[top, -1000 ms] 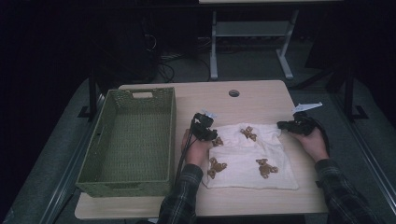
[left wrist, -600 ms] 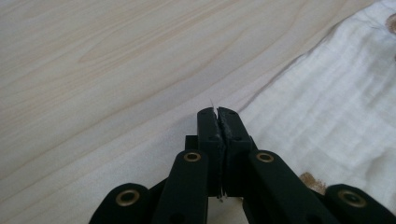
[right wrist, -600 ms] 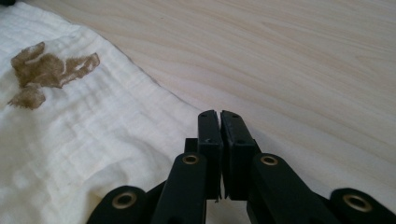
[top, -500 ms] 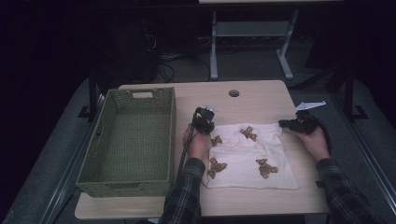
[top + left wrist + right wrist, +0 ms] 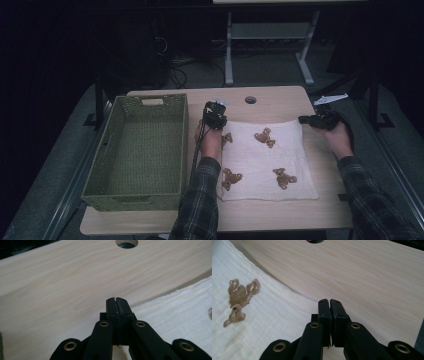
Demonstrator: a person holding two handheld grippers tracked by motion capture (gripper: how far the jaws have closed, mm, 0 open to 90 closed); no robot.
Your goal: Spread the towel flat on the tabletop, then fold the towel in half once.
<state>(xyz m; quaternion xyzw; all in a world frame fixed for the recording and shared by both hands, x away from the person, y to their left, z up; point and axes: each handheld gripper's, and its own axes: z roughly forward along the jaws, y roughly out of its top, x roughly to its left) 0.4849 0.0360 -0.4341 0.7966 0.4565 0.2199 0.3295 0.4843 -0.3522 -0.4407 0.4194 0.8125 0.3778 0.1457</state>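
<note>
**Both grippers clamped on the far corners of the white cloth**

The pale wooden table (image 5: 280, 102) carried everything, with a round cable hole (image 5: 250, 100) near its far edge. No brand, label or writing could be read on any of it.

On the table's left part sat a green woven basket (image 5: 110, 150), rectangular, with a handle slot in its far wall and nothing inside it.

Just to the right of the basket lay the white cloth (image 5: 265, 162), spread flat over the middle and right of the table and printed with four small brown bear figures. In the right gripper view one brown bear print (image 5: 239, 301) showed plainly on the ribbed weave.

The person's forearms, in plaid sleeves, came in from the near edge. The left gripper (image 5: 215, 116) was at the cloth's far left corner, between the basket and the cloth. In the left gripper view its jaws had just been closing and stood pressed together, with a thin sliver of white fabric showing between the pads and the cloth's edge running off to the right over bare wood.

The right gripper (image 5: 306, 120) was at the cloth's far right corner, pointing left. In the right gripper view its jaws were closed tight, sitting right at the cloth's edge, where the fabric met the wood; a fleck of white showed below the pads, so it gripped the cloth's hem too.

A small white paper slip (image 5: 330, 99) lay off the table's far right corner; nothing legible showed on it.
</note>
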